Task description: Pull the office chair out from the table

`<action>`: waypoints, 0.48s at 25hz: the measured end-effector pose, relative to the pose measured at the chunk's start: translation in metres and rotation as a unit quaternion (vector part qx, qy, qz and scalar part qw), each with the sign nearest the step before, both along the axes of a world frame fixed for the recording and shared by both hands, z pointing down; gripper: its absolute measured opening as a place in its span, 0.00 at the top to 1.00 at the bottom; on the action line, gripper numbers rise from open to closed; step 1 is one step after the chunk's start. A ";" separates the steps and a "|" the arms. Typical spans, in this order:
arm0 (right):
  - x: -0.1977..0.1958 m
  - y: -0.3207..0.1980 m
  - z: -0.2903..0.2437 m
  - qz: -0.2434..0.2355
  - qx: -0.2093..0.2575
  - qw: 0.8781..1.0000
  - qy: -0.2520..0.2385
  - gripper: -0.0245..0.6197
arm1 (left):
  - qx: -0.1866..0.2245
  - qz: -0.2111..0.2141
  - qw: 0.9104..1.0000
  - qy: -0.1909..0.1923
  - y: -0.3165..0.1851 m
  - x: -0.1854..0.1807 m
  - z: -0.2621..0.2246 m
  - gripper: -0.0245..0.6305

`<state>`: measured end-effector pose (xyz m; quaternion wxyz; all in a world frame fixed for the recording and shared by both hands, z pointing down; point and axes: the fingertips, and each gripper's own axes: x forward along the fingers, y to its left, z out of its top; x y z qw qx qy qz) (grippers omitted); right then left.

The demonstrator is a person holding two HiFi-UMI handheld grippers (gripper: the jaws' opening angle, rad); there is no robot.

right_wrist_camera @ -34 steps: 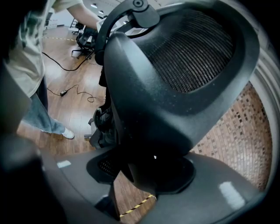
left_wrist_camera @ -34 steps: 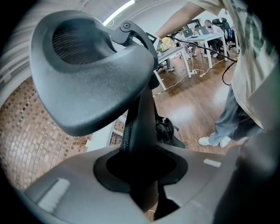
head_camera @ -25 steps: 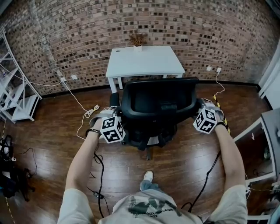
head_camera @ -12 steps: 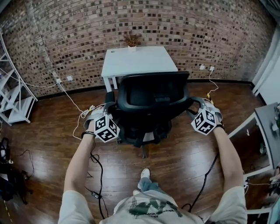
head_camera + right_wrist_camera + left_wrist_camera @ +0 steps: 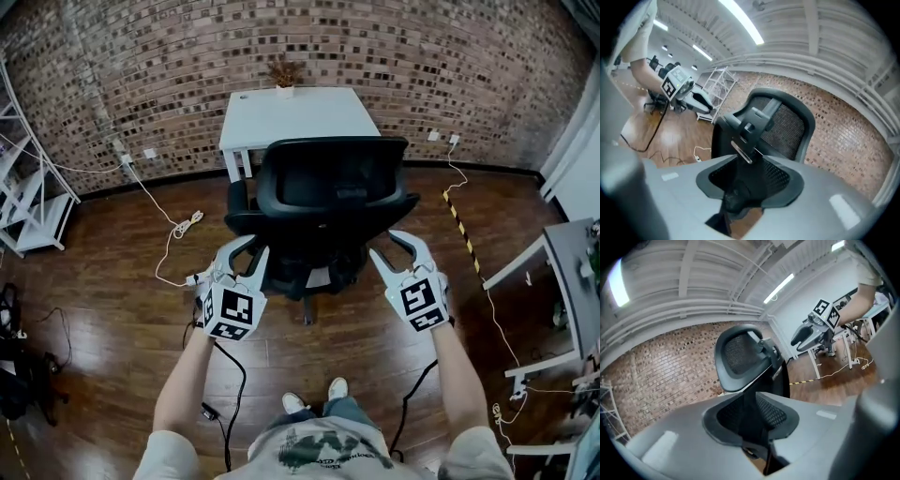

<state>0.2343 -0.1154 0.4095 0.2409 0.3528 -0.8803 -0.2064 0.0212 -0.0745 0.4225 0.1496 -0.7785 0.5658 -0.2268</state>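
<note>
Square markers (image 5: 232,311) were the only print, on each tool's cube. The office chair (image 5: 323,202) stood on the wooden floor (image 5: 112,309), just before the white tabletop's (image 5: 300,117) near edge. The left tool (image 5: 244,255) and right tool (image 5: 392,246) hung behind it, their jaws apart after closing somewhat, with nothing between them. Only the gripper views showed ceiling lights (image 5: 740,21).

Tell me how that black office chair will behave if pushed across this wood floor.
The office chair probably rolls easily: its star base sits on smooth wood floor. Pushed off-centre, it likely swivels rather than travelling straight. With a tall mesh back, a high shove might tip it.
</note>
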 end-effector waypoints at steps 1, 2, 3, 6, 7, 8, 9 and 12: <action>-0.007 0.012 -0.001 -0.005 -0.004 1.000 -0.020 0.72 | 0.005 0.006 1.000 0.008 0.011 0.011 -0.001 0.84; -0.014 0.024 -0.002 -0.011 -0.007 0.999 -0.035 0.72 | 0.010 0.012 1.000 0.015 0.021 0.023 -0.003 0.86; -0.020 0.036 -0.004 -0.017 -0.007 0.999 -0.046 0.73 | 0.012 0.017 1.000 0.023 0.030 0.034 -0.005 0.87; -0.031 0.067 -0.007 -0.025 -0.008 0.997 -0.070 0.75 | 0.013 0.031 0.998 0.055 0.053 0.065 -0.008 0.91; -0.032 0.076 -0.008 -0.026 -0.011 0.996 -0.083 0.75 | 0.014 0.033 0.997 0.067 0.060 0.074 -0.011 0.93; -0.033 0.084 -0.009 -0.027 -0.015 0.995 -0.098 0.75 | 0.016 0.033 0.996 0.078 0.067 0.081 -0.013 0.93; -0.033 0.092 -0.011 -0.026 -0.018 0.993 -0.112 0.77 | 0.018 0.032 0.995 0.089 0.073 0.088 -0.016 0.94; -0.026 0.117 -0.017 -0.024 -0.017 0.989 -0.143 0.80 | 0.024 0.027 0.991 0.126 0.094 0.108 -0.024 0.94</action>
